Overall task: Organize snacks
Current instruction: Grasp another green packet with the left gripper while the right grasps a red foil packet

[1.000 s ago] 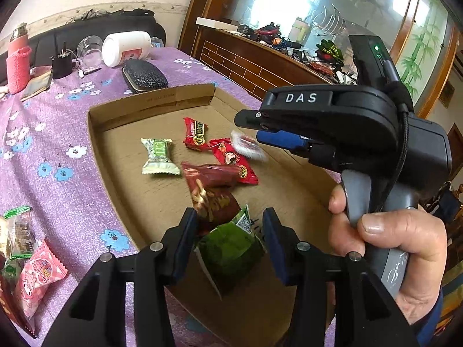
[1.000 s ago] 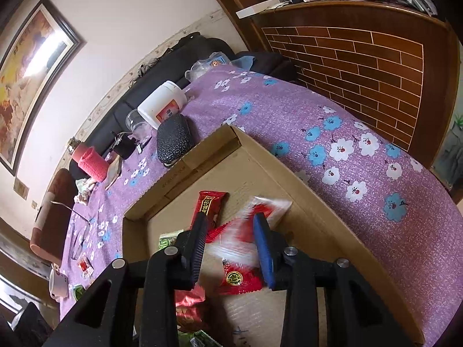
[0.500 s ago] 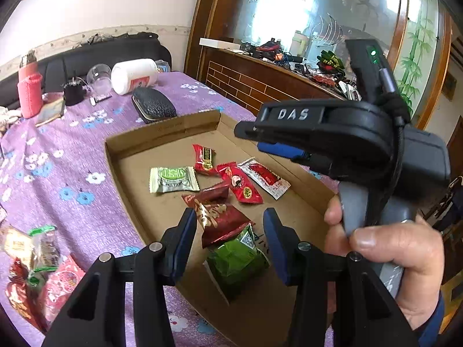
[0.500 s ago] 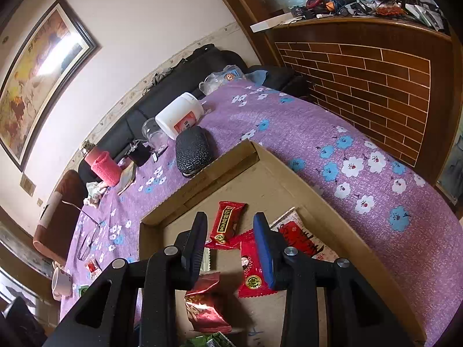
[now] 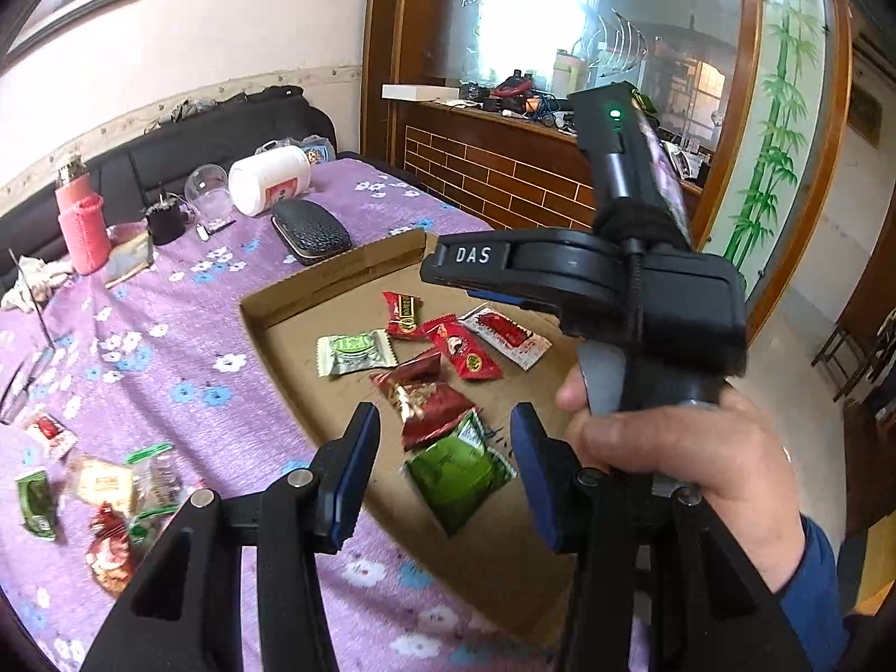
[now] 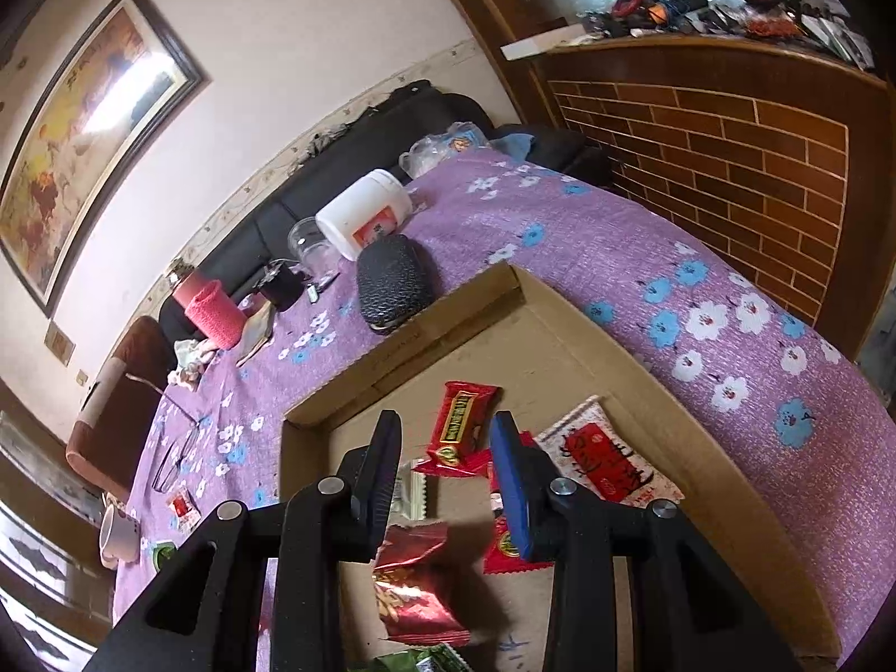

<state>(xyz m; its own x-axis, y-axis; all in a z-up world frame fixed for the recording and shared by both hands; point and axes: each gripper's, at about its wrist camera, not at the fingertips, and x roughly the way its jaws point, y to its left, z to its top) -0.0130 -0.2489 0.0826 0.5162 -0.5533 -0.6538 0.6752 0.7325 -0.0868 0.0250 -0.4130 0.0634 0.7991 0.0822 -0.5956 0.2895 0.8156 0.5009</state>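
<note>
Both tools are empty with their jaws apart: the left gripper [image 5: 442, 470] hangs above the near end of the cardboard tray [image 5: 336, 274], and the right gripper [image 6: 448, 481] hovers over the tray's middle. Six packets already lie in the tray at the centre of the left view: a green packet [image 5: 459, 470] between the left fingers, a dark red nut bag [image 5: 428, 400] touching its upper edge, a pale green wafer [image 5: 355, 353], and three red-and-white ones beyond. More loose snacks [image 5: 106, 487] sit in a heap on the purple tablecloth [image 5: 168, 302] at the lower left of that frame, well apart from the tray, so they look like what is left to move. These packets are probably light, crinkly and slick, soft in the belly; a pinch across a flat sealed end or the narrow width should hold best without crushing. The white-and-red sachet [image 6: 607, 462] lies flat, its long axis running from upper left to lower right in the right view.
</note>
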